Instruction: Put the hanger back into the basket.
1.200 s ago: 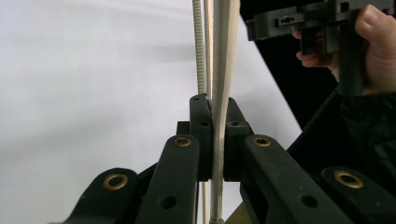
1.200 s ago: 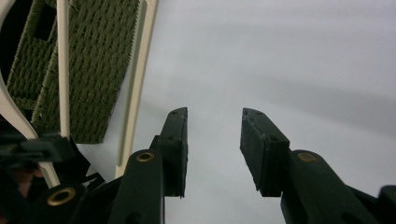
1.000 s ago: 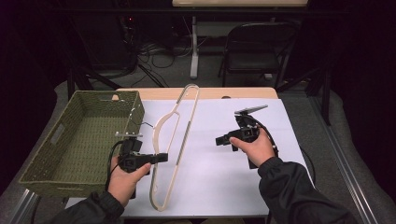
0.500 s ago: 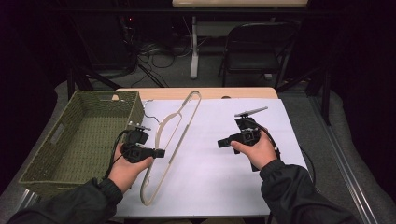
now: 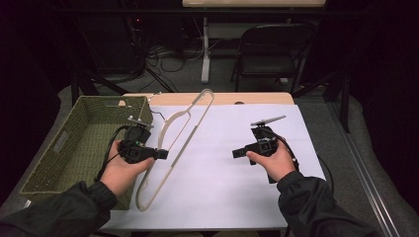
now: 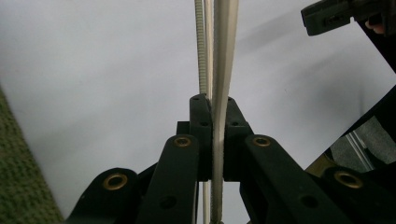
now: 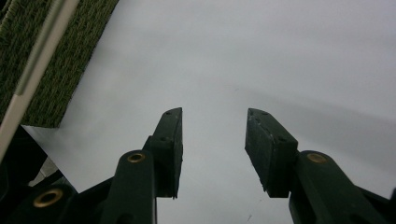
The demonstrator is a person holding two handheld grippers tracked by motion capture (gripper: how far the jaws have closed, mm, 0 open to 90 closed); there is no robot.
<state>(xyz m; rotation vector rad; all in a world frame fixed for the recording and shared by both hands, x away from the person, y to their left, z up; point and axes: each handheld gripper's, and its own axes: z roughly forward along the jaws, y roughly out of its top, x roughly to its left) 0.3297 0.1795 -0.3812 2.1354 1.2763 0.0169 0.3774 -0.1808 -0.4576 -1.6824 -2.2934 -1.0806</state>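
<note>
One hanger [image 5: 173,143], cream-coloured, thin-limbed, with a wire hook at its far end by the basket's [image 5: 59,148] far right corner. It lies slanted over the left part of the white table cover [image 5: 222,182], far end near the table's far edge, near end at the near left, just beside the basket.

Left gripper [image 5: 160,154]: jaws closed on the hanger's long limb, about midway along it. In the left gripper view the pads clamp the pale bar [image 6: 219,93] flat between them; a ridged strip runs alongside it.

Right gripper [image 5: 237,153]: jaws apart, nothing between them, held over bare cover on the right, well apart from the hanger. They have just been opening a little. The right gripper view shows both pads [image 7: 271,149] clear, with the basket's corner at upper left.

Handling, as judged: light and stiff, probably plastic or coated, smooth enough to pivot in a single pinch. The long frame will swing about the grip point, so a mid-limb hold suits balance; a second hold on the other limb or near the hook would stop rotation. Thin limbs may flex but look unlikely to break.

Count: one hanger, one woven basket, two grippers, one folding chair [image 5: 269,54] beyond the table.
</note>
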